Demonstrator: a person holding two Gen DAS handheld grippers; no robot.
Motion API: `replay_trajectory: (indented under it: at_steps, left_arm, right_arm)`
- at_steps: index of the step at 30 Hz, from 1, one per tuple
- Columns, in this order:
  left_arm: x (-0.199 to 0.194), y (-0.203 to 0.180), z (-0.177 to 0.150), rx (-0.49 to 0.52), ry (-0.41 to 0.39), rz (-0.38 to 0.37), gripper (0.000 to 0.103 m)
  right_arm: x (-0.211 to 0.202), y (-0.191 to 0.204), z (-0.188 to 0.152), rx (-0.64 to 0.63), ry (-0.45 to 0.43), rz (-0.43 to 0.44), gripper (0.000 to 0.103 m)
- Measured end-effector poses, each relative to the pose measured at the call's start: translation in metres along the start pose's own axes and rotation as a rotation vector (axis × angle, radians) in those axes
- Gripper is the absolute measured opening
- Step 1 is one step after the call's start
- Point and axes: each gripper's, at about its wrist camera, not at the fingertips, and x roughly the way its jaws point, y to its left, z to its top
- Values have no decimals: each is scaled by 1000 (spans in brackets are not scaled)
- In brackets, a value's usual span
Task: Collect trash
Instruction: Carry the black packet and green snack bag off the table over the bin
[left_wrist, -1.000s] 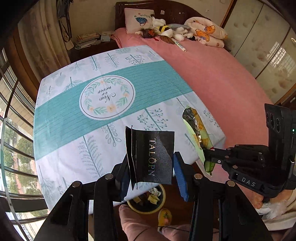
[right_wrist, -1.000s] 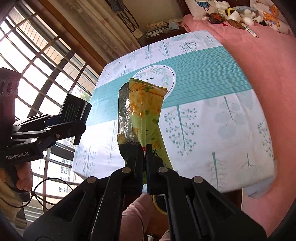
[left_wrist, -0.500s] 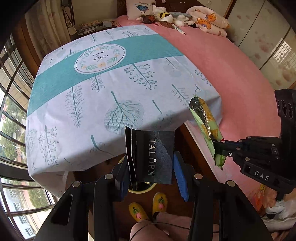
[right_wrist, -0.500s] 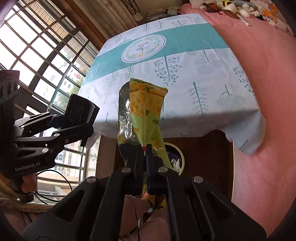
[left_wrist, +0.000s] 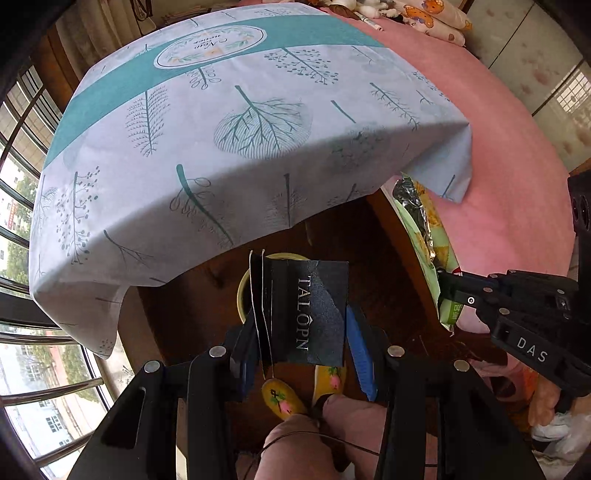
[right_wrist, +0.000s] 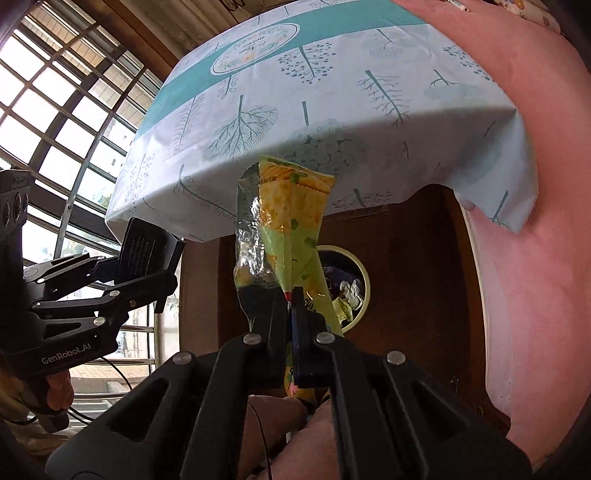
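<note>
Closest in, the left gripper (left_wrist: 301, 341) has its blue-padded fingers (left_wrist: 360, 354) pressed against the two sides of a black folded packet (left_wrist: 308, 312) lettered TALOPN, held upright over the floor. Beside it the right gripper (right_wrist: 290, 314) has its jaws pinched tight on the lower end of a green and yellow snack bag (right_wrist: 286, 225), whose silvery inside shows along one torn edge; the bag stands up from the fingers. Under both, the person's knees and yellow slippers (left_wrist: 282, 400) show above dark wooden flooring. Just past the held trash sits a round yellow-rimmed bin (right_wrist: 364, 284) with crumpled wrappers already in it, tucked by the table's edge. Beyond it hangs the pale tablecloth (left_wrist: 207, 147) printed with leaves and a teal band, and farther right lies a pink bed (left_wrist: 517, 192).
</note>
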Motion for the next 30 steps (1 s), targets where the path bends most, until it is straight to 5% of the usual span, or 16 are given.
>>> replay_trajectory:
  at_steps: [12,30]
  left_arm:
    - [76,15,-16,-8,25,-14,43]
    - [226,66,-34,-171,45,-52,44]
  right_arm:
    - [76,-4,-36,61,57,-48,0]
    - [235,-44,-53,101,170,-60,0]
